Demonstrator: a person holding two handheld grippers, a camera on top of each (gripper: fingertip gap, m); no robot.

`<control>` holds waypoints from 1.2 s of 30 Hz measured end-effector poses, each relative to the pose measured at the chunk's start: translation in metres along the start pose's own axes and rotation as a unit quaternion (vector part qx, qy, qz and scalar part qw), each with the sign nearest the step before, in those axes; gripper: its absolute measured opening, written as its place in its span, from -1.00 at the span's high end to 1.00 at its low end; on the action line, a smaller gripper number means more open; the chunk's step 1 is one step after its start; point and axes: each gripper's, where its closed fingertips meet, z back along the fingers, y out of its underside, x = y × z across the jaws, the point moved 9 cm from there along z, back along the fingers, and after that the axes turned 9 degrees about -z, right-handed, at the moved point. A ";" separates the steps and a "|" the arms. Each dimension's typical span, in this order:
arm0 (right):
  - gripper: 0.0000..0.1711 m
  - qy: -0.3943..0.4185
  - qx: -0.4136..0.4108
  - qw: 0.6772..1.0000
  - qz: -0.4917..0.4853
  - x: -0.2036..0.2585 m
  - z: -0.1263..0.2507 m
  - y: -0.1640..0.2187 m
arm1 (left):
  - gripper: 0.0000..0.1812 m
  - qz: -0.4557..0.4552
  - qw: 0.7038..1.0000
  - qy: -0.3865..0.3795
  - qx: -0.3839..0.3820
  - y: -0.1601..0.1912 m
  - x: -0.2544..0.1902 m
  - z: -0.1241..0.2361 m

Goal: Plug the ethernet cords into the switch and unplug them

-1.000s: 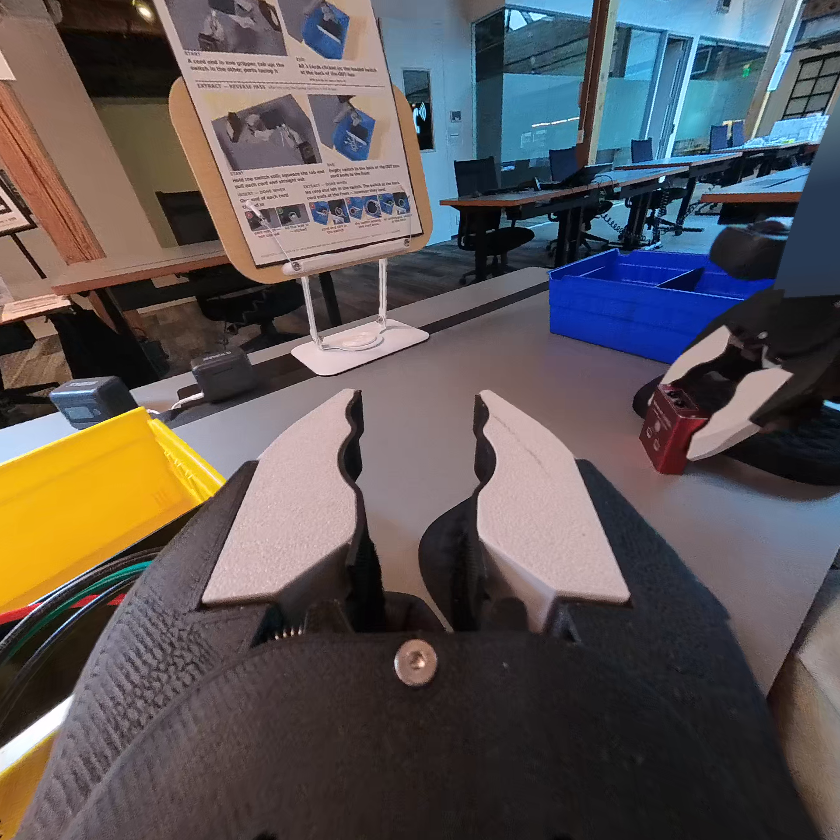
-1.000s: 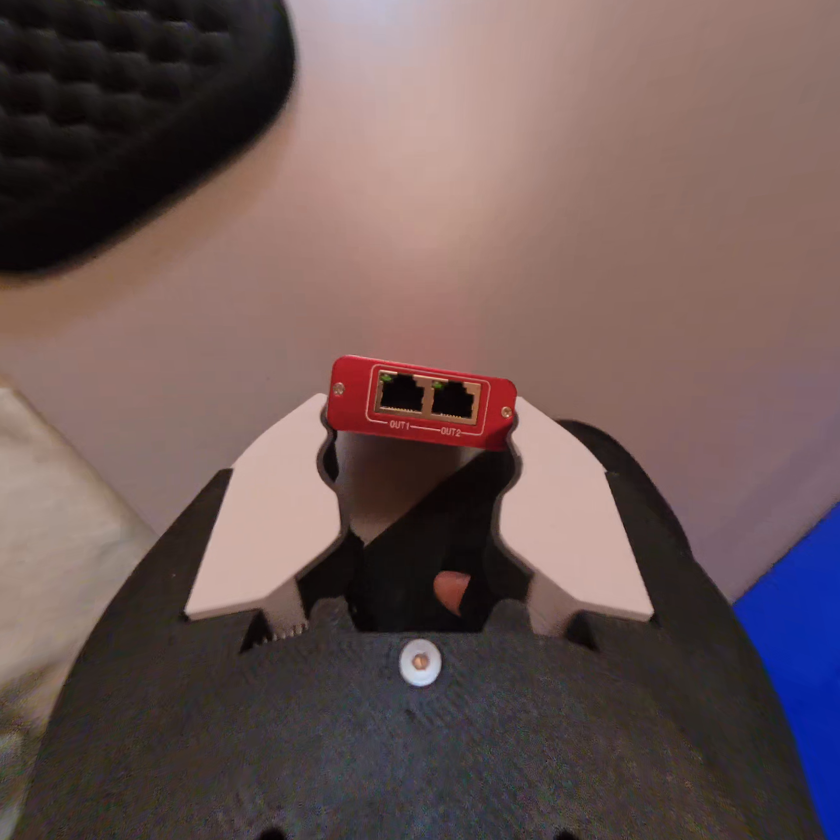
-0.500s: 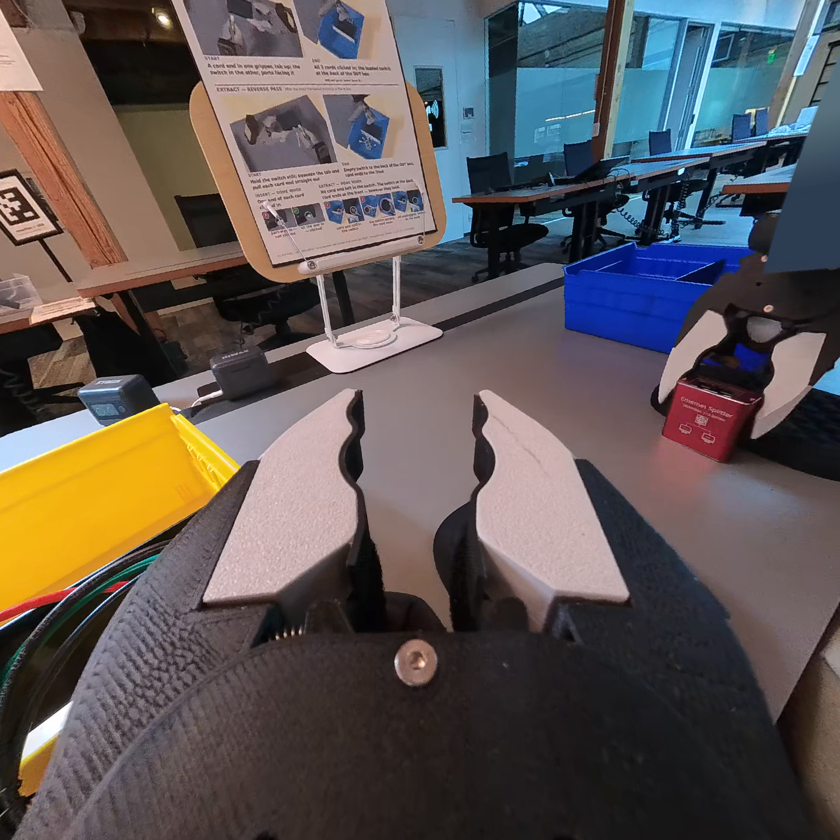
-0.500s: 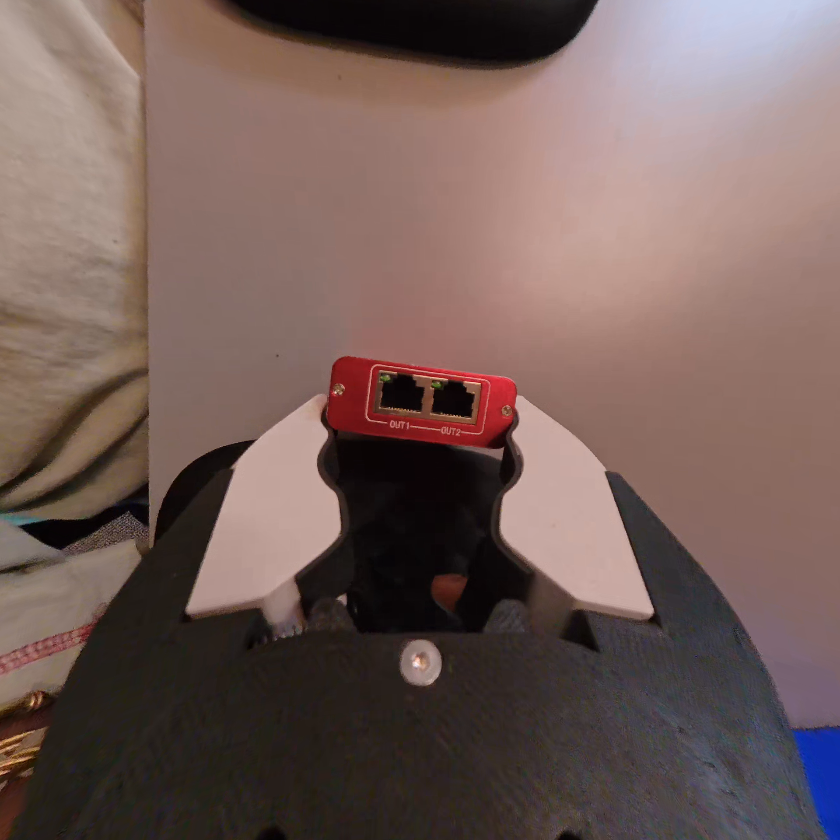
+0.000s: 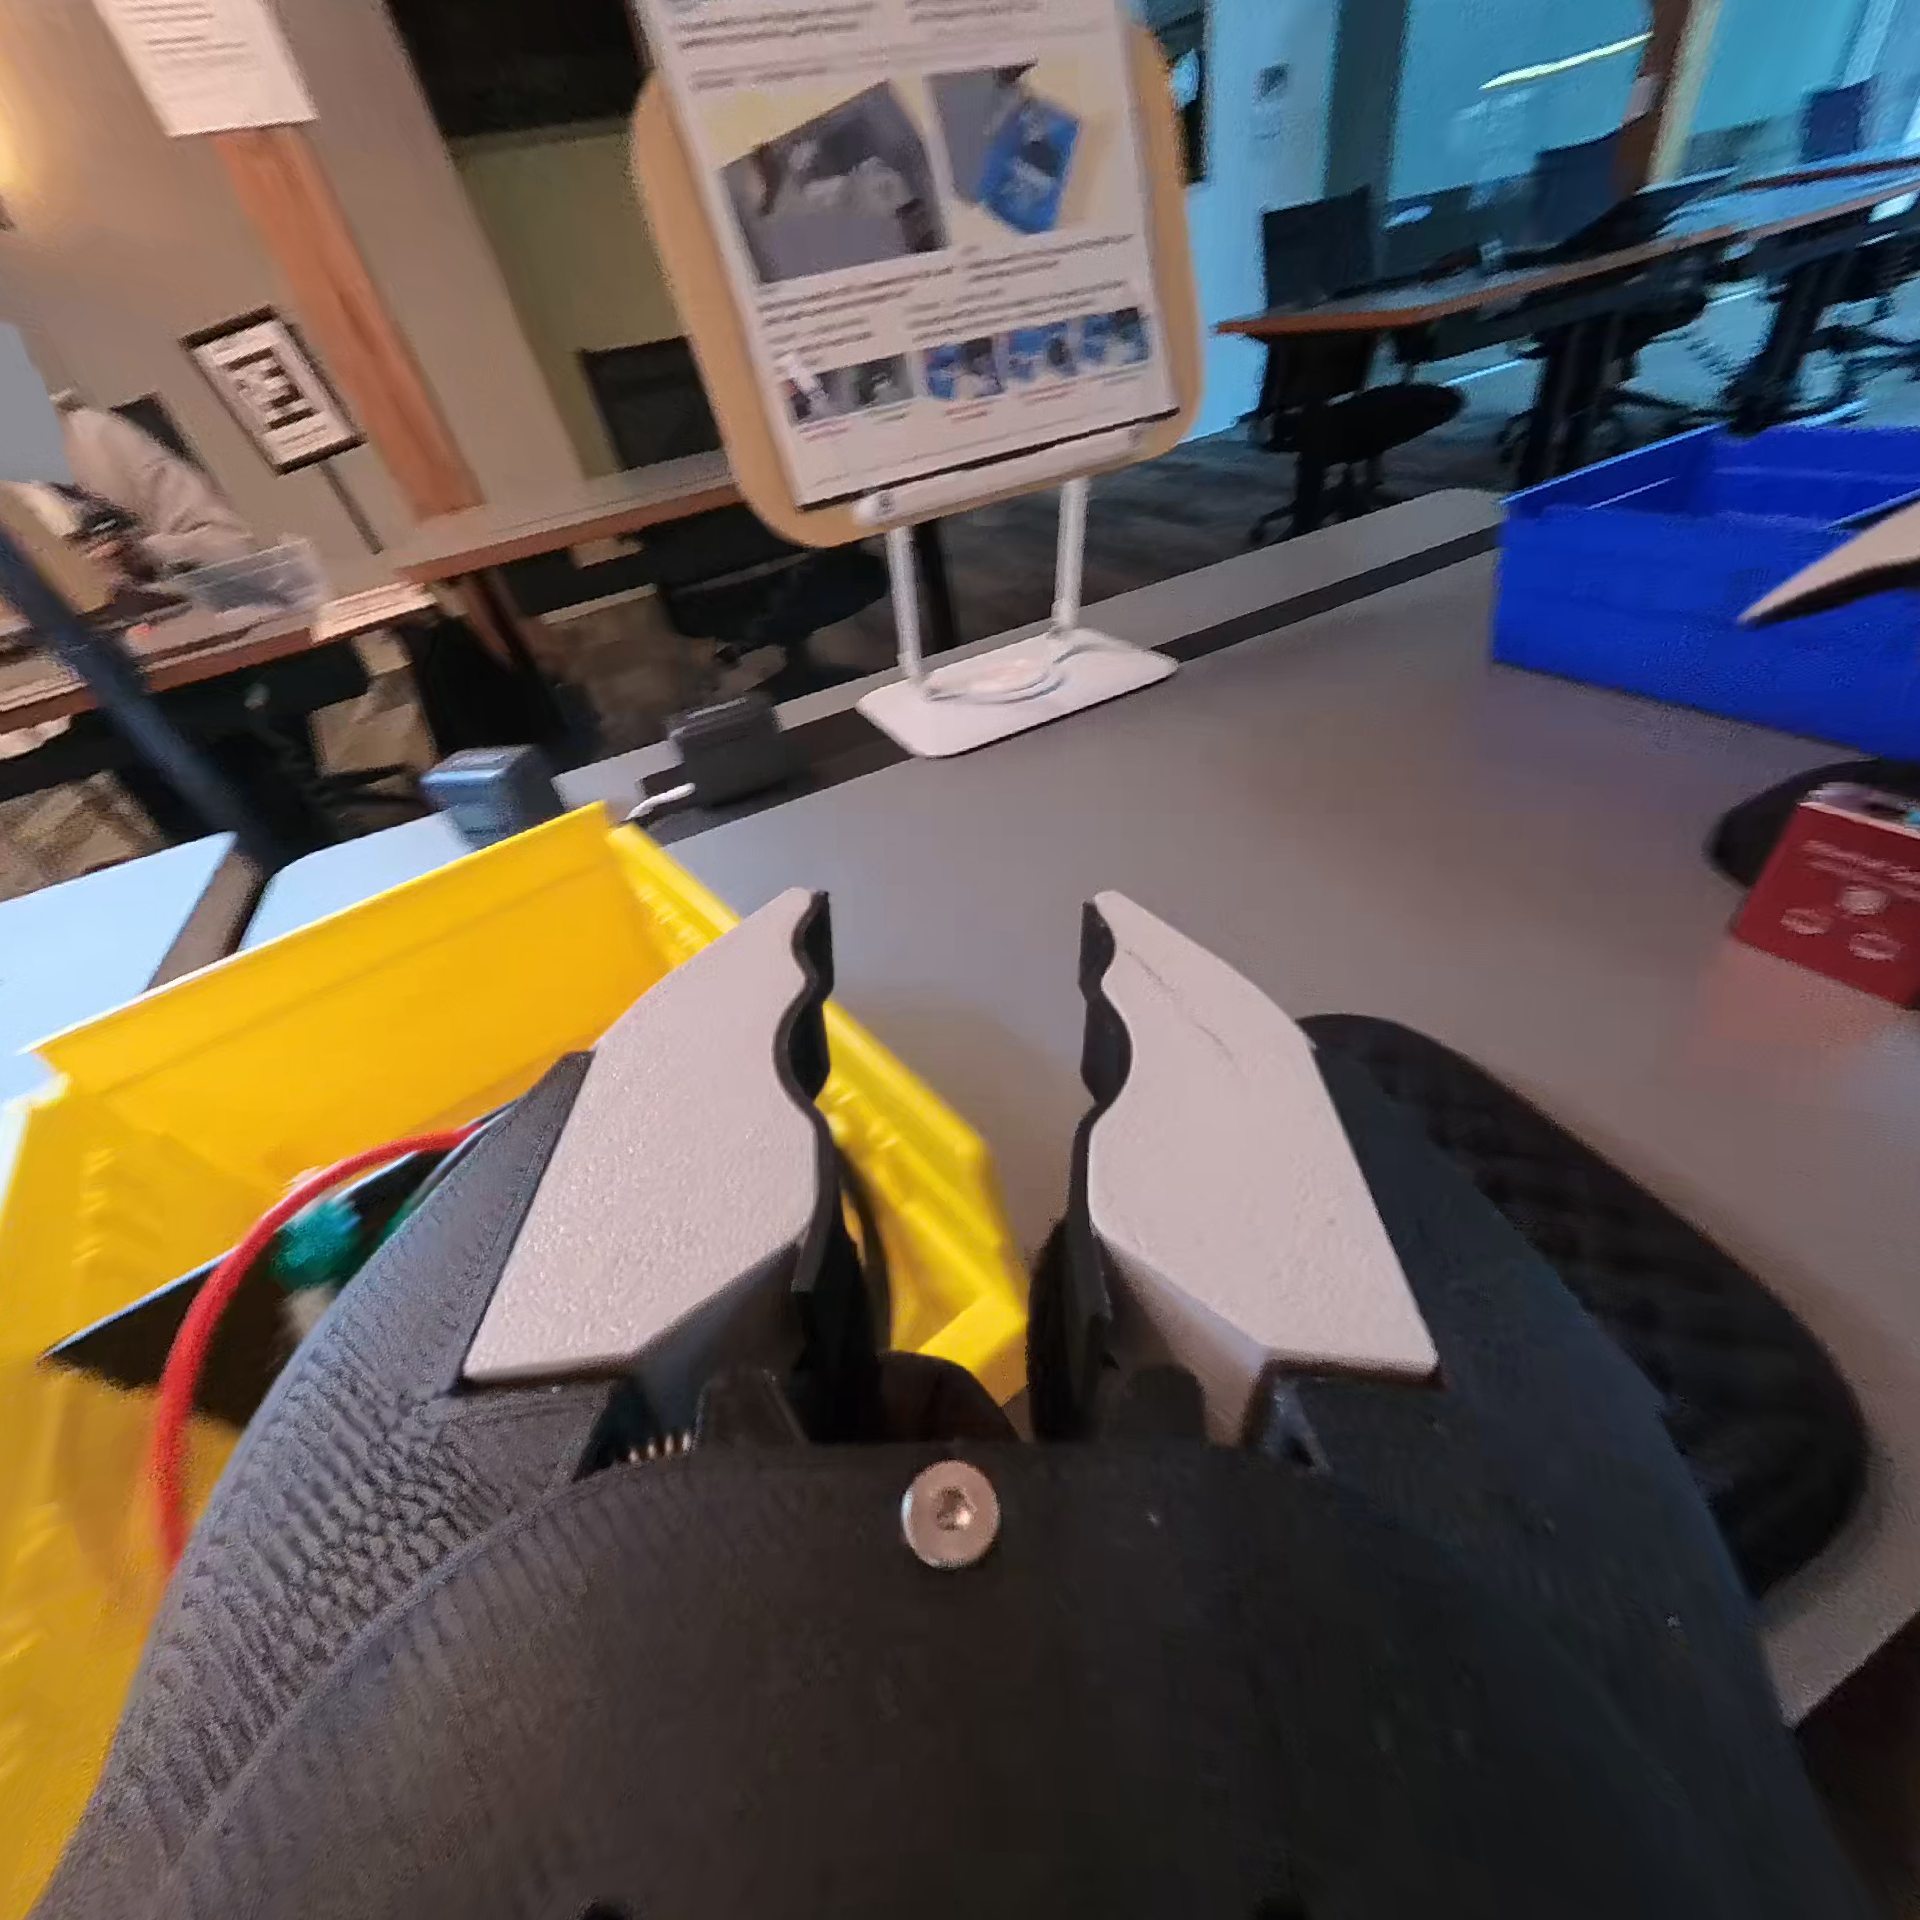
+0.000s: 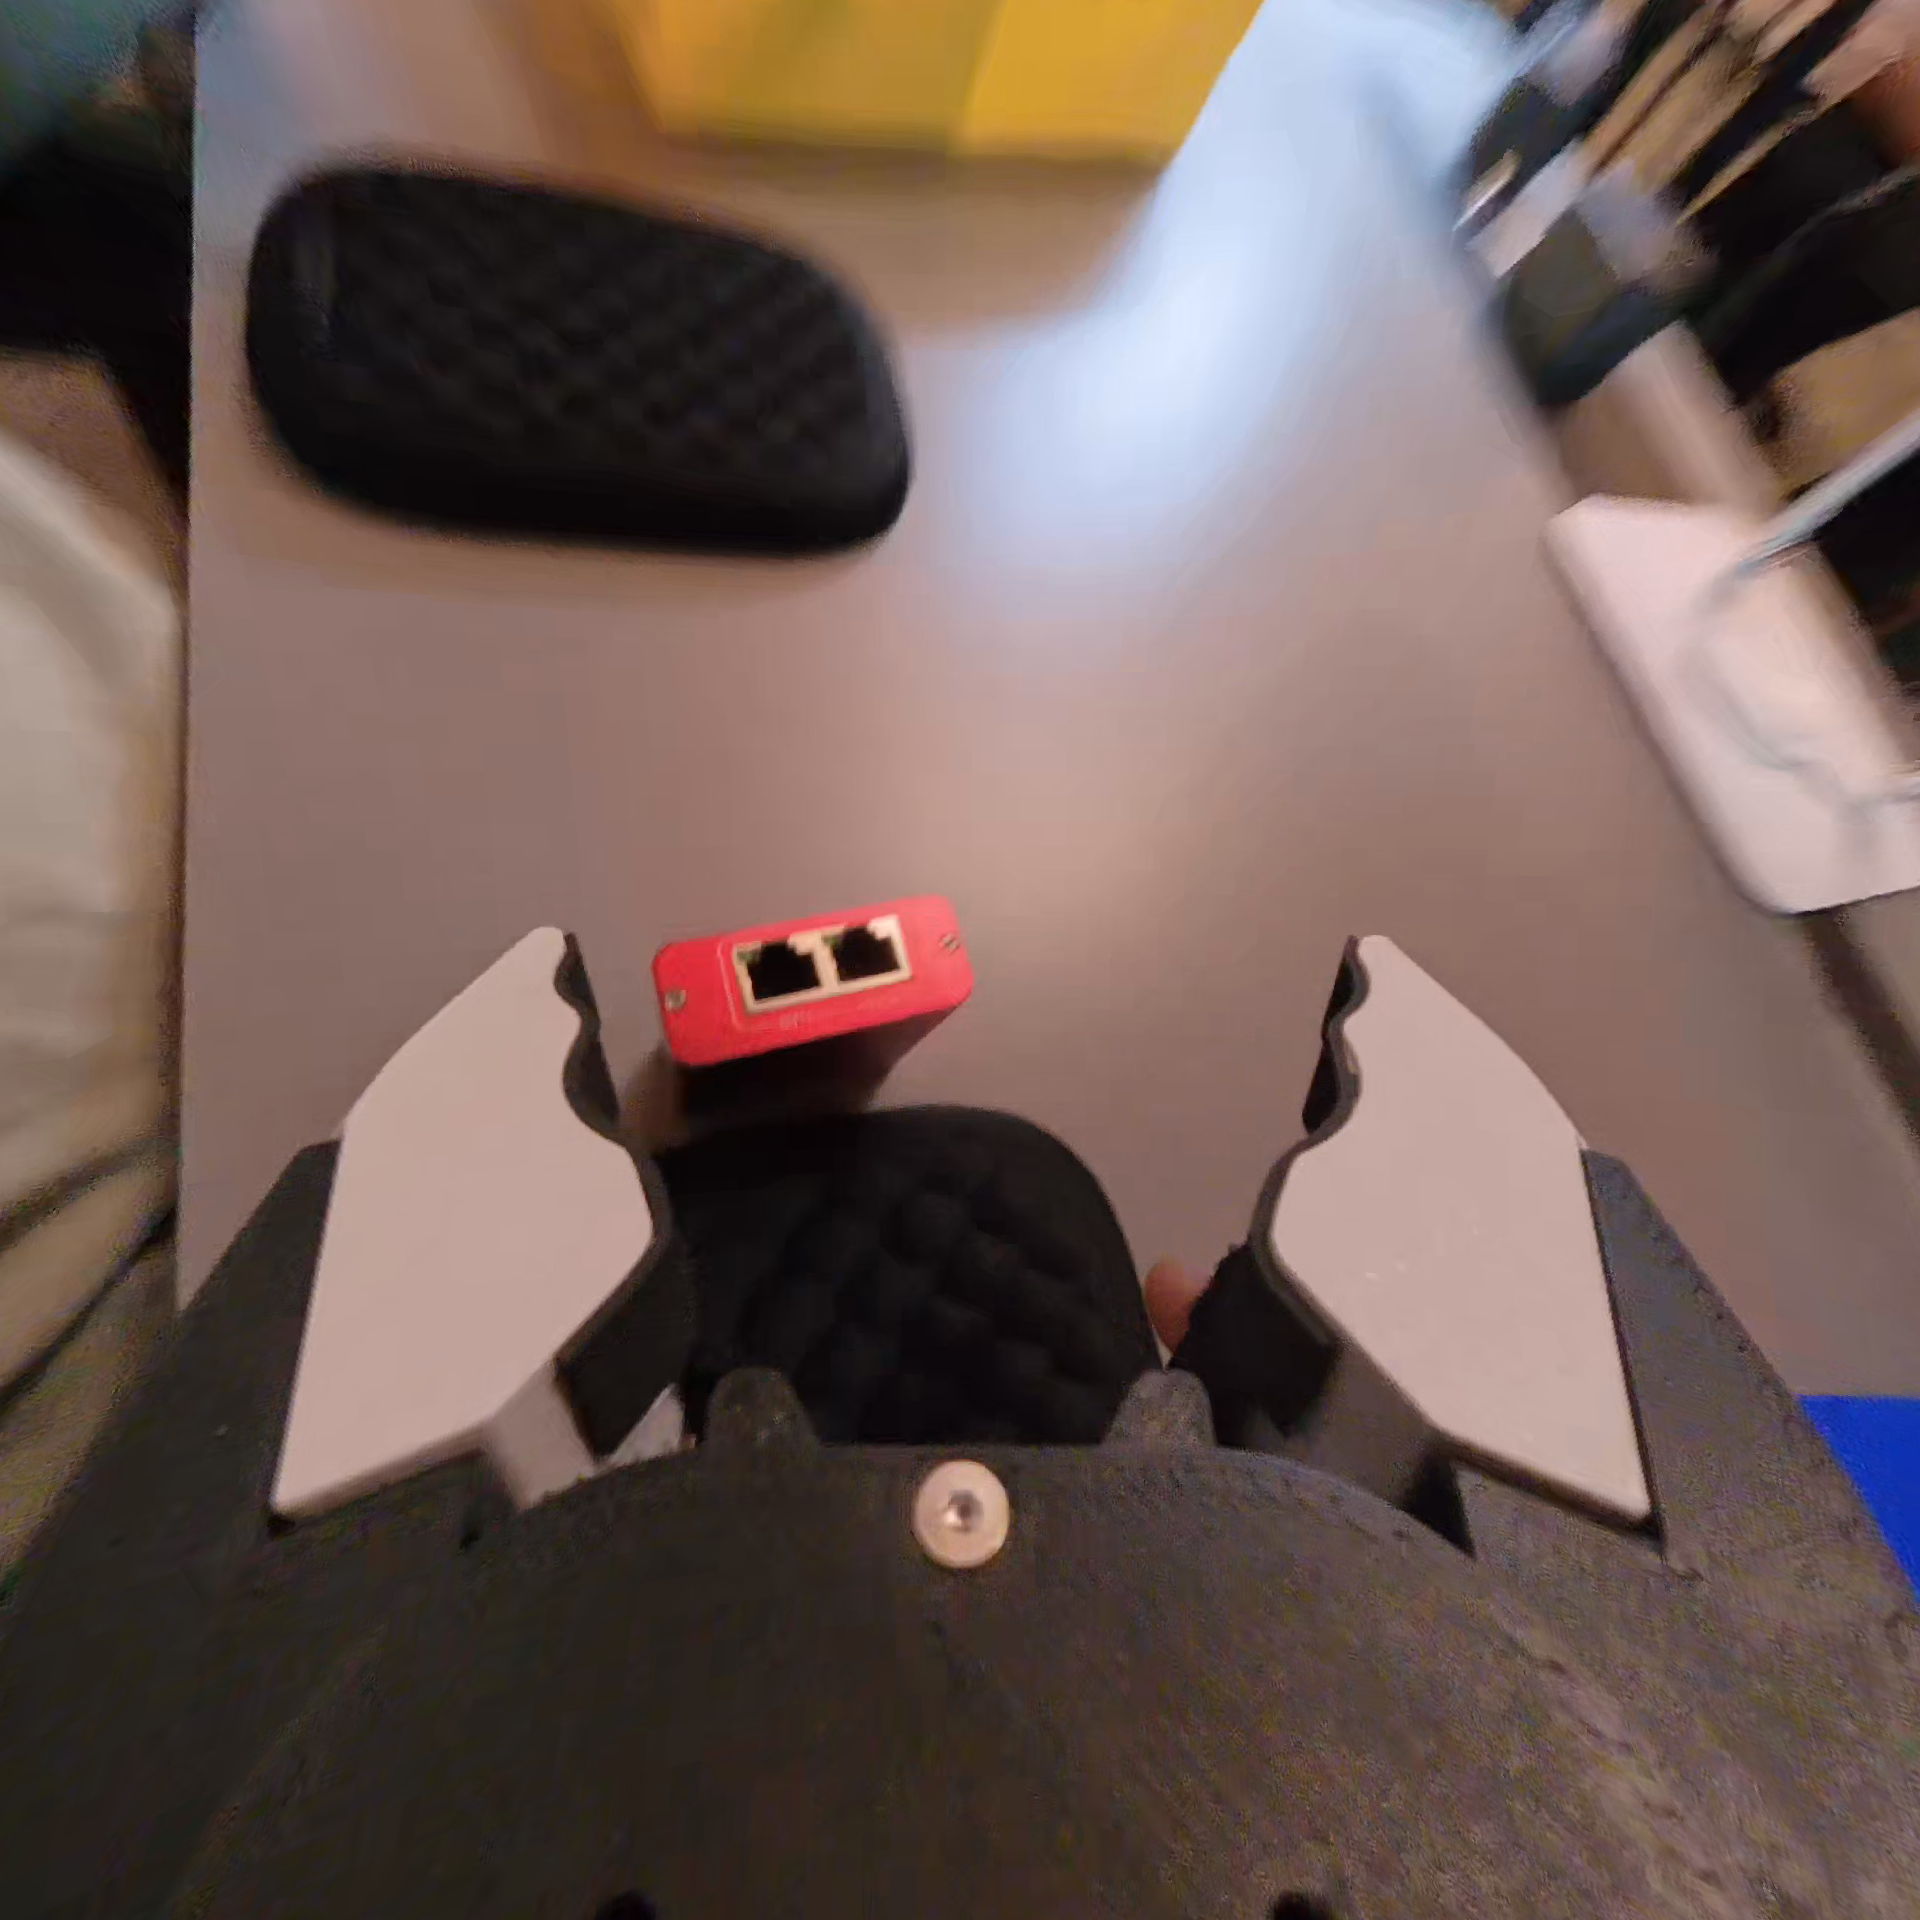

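The red switch [image 6: 810, 977] stands on the grey table with its two ports facing up toward the right wrist camera. My right gripper [image 6: 956, 966] is open and empty, its jaws wide apart above the switch, not touching it. The switch also shows at the right edge of the left wrist view [image 5: 1834, 914], partly cut off. My left gripper [image 5: 951, 925] is open and empty, over the right end of the yellow bin [image 5: 343, 997]. Red, green and black cords [image 5: 301, 1236] lie in that bin, mostly hidden by the gripper body.
A blue bin [image 5: 1662, 603] stands at the far right of the table [image 5: 1299, 831]. An instruction board on a white stand [image 5: 1018, 686] is at the back. Black textured pads lie on the table, one below my left gripper [image 5: 1621, 1309], another in the right wrist view [image 6: 571, 364]. About 35 centimeters separates my left fingertips from my right.
My right gripper has opened and let go of the switch, then lifted away from it. My left gripper has swung left over the yellow bin.
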 end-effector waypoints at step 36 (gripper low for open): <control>-0.24 0.110 -0.234 0.966 0.020 0.012 0.034 0.016 | 0.92 -0.139 0.926 -0.137 0.322 0.061 0.098 -0.024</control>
